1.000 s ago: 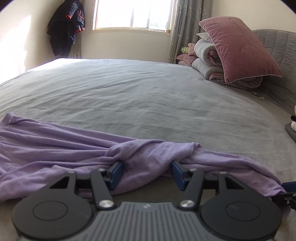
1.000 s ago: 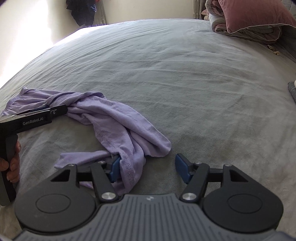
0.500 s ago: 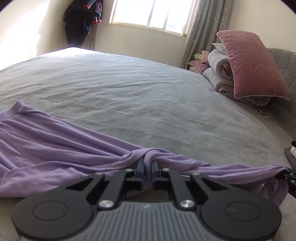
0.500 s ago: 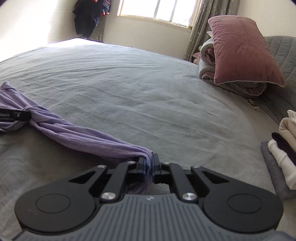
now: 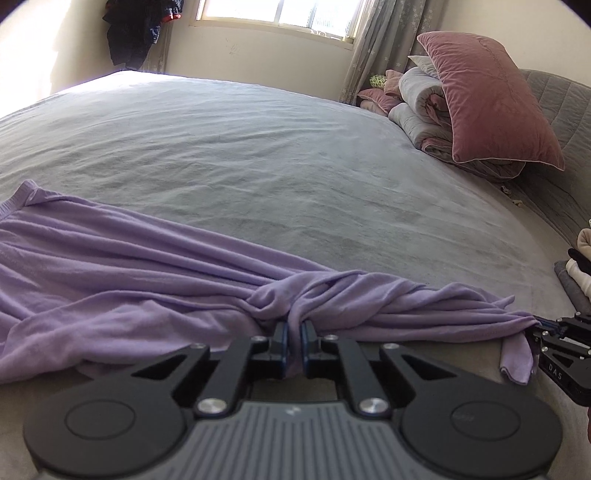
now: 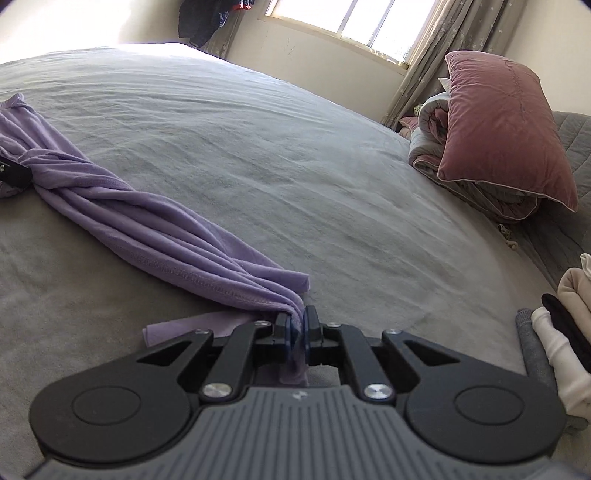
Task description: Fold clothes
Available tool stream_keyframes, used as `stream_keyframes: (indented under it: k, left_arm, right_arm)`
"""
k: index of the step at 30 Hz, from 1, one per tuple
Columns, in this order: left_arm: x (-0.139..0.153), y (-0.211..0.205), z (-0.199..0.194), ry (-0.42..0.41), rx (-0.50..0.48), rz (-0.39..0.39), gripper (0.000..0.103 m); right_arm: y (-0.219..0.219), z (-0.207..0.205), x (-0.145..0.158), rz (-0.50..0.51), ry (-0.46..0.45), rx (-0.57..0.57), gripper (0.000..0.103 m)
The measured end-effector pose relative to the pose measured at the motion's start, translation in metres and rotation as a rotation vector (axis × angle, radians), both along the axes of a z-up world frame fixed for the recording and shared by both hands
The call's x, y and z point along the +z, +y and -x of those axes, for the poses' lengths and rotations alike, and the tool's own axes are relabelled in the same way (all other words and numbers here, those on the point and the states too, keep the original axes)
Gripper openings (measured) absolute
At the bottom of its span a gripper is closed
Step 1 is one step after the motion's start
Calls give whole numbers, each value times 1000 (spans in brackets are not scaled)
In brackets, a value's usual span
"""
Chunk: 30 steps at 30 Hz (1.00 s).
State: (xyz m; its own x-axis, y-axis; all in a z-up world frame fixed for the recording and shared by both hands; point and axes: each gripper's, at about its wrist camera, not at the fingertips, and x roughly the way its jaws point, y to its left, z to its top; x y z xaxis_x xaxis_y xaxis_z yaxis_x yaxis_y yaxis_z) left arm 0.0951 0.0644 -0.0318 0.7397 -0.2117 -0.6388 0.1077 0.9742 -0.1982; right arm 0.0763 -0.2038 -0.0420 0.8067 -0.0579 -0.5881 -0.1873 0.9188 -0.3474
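across the lower half of both frames, the thin, limp lilac garment [image 5: 122,280] lies bunched on the grey bed [image 5: 258,147], roped between the left tongs [image 5: 293,341] and right tongs [image 6: 297,328], each clamped on a gathered fold, so it looks likely to sag and twist unless taken by hem corners.

big grey bed [image 5: 258,155], sunny window [image 5: 280,14] on a cream wall [image 5: 258,51], curtain [image 5: 373,48] beside it, mauve pillow [image 5: 491,96] on folded quilts [image 5: 424,110]

Black left claw [image 5: 293,341], silver screws, blue pads, ribbed grey body.
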Motion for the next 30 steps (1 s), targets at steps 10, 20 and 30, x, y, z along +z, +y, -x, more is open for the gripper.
stream_keyframes:
  k: [10,20,30]
  left_arm:
    - [1,9,25,-24,-129,-69,6]
    - [3,19,50,-10,-308,-124,6]
    - [23,10,49,-49,-356,-102,39]
  right_arm:
    - [-9,14,15,-131,68,-25,64]
    - [-17,28,23,-291,137,-35,65]
    - [-17,25,28,-354,147,-33,65]
